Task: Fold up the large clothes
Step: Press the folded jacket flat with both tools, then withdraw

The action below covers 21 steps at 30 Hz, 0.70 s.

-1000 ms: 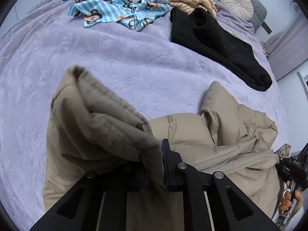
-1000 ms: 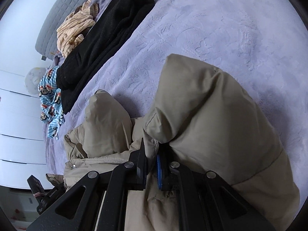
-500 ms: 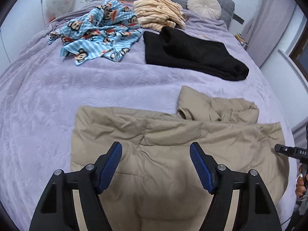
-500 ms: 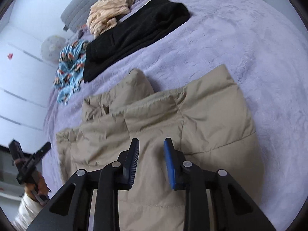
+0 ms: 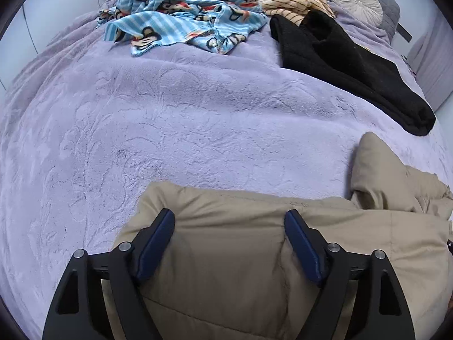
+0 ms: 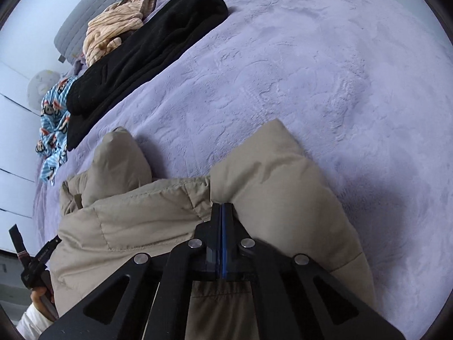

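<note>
While your left claw (image 5: 229, 223) is hanging wide and empty above the tan puffer jacket (image 5: 254, 255) lying on the bed (image 5: 170, 130), your right claw (image 6: 223, 212) is sitting pinched shut with nothing between its pads; press trapped air out before creasing.

left gripper (image 5: 229, 218) jaws opening wide — the tan jacket (image 5: 232, 255) fold it was pinching a second ago is now lying flat on the bed. right gripper (image 6: 222, 208) is closing again after briefly opening — pads meeting at a jacket crease.
</note>
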### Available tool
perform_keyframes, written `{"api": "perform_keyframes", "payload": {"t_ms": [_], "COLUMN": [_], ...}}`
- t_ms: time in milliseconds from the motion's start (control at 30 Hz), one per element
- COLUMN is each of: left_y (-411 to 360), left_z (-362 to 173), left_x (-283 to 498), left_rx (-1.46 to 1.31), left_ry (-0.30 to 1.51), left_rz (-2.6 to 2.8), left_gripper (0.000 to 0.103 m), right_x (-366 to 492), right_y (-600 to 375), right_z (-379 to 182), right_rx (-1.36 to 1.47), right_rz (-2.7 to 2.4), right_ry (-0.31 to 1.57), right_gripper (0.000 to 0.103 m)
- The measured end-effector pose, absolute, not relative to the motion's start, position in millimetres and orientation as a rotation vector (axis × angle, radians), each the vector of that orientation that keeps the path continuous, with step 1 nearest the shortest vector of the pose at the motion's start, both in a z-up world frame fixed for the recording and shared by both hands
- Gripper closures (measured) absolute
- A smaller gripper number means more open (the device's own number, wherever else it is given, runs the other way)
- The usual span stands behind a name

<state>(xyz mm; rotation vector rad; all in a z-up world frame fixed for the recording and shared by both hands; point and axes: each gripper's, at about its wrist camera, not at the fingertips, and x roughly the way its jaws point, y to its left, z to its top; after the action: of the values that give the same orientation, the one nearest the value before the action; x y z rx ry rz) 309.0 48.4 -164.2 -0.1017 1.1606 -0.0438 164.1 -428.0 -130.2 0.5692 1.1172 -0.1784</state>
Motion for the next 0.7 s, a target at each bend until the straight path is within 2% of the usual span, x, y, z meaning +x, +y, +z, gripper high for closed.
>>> {"api": "perform_keyframes", "payload": {"t_ms": [133,300,500,700], "left_y": [55,77,107,90], "left_z": [-169,-143,-102,-88], "left_x": [316,303,254,199], "left_rx": [-0.104,-0.053,0.008,0.07], "left_ry": [1.177,1.161,1.122,1.153], "left_rz": [0.011,0.072,0.063,0.014], "left_gripper": [0.02,0.02,0.02,0.02], "right_x": [169,159,123,80], "right_y": [-439,-458,-452,-421], "right_z": [-133,-120,-77,-61], "right_rx": [0.552,0.577,0.51,0.556], "right_rz": [-0.236,-0.365,-0.357,-0.288], "right_ry": [1.1,1.092,1.071,1.086], "right_gripper": [0.103,0.103,0.099,0.099]}}
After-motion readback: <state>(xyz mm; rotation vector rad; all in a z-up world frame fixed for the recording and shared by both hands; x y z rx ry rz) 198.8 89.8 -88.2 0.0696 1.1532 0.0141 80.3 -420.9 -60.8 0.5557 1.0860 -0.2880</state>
